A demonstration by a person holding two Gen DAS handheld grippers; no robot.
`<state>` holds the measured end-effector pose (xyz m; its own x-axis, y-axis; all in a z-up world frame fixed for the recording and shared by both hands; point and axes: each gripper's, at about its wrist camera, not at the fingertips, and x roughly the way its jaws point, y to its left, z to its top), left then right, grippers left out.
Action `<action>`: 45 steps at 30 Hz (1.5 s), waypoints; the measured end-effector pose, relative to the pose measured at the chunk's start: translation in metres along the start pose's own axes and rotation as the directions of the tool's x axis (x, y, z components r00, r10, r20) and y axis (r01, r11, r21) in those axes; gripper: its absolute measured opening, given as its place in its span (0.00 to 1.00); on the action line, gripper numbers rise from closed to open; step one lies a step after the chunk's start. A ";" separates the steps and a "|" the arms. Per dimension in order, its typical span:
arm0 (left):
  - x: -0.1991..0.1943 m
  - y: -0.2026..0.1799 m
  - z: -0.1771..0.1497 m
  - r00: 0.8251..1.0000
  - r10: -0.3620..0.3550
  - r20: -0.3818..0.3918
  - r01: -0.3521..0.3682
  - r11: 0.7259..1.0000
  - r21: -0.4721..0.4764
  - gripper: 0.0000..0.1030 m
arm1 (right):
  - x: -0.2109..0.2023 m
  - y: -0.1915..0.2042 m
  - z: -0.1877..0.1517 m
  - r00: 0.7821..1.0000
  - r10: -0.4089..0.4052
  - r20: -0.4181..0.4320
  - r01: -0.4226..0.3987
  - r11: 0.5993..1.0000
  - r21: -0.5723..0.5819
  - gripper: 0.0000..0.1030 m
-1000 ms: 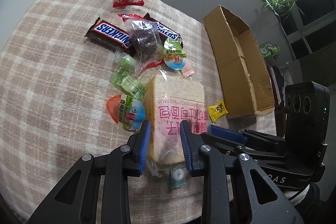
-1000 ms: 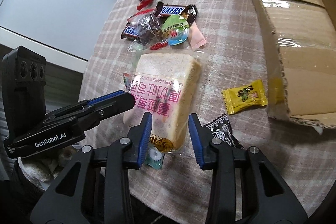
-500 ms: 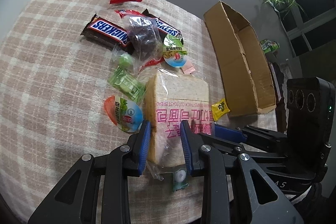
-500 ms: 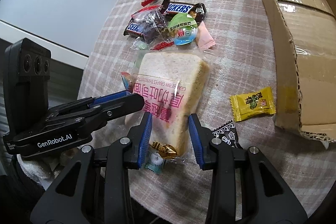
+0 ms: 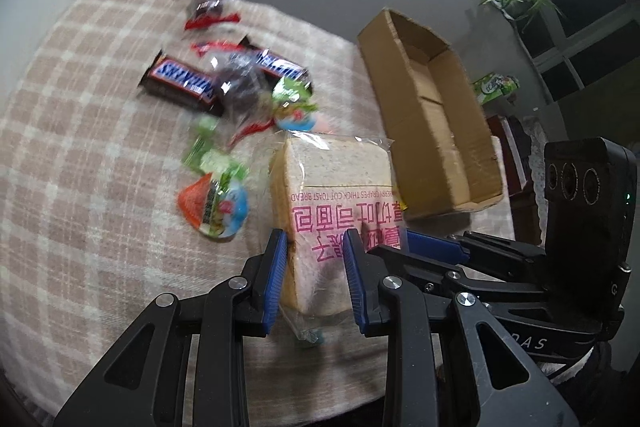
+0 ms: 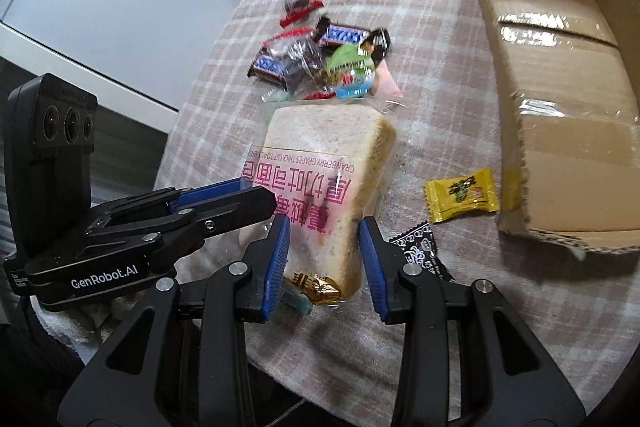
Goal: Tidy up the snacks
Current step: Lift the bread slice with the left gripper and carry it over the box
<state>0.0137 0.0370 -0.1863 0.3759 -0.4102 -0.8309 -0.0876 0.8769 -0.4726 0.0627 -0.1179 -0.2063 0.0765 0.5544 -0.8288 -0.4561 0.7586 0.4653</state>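
Grippers first: the left gripper (image 5: 314, 269) and the right gripper (image 6: 324, 259) are both clamped on the near end of the same bagged toast bread (image 5: 340, 187), blue pads pressing into its sides, one from each side.

So the step in hand looks like a two-handed lift of the bread, with its near end looking raised off the checked tablecloth (image 5: 80, 147).

Beyond it sit the Snickers bars (image 5: 182, 83) and round jelly cups (image 5: 216, 205) in a loose pile, plus a yellow candy (image 6: 462, 195) on the box side.

The open cardboard box (image 6: 560, 131) is just to the right and looks empty, as far as I can see.

Next move, I'd guess: carry the loaf over the box wall with both hands in sync, or the soft bag twists or sags.
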 end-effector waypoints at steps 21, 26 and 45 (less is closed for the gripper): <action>0.005 -0.086 0.054 0.994 -0.083 0.069 0.069 0.981 0.183 0.26 | -0.093 -0.037 0.017 0.981 -0.067 0.183 0.057 0.997 0.059 0.37; 0.023 -0.108 0.065 0.994 -0.101 0.051 0.087 0.971 0.222 0.26 | -0.108 -0.060 0.019 0.974 -0.103 0.201 0.086 0.992 0.091 0.37; 0.091 -0.150 0.082 0.994 -0.100 -0.044 0.109 0.950 0.294 0.24 | -0.116 -0.131 0.032 0.950 -0.255 0.179 0.224 0.959 0.174 0.37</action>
<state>0.1367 -0.1110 -0.1666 0.3418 -0.5066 -0.7915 0.2285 0.8618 -0.4529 0.1420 -0.2703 -0.1605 0.3474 0.3950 -0.8505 -0.2664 0.9111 0.3144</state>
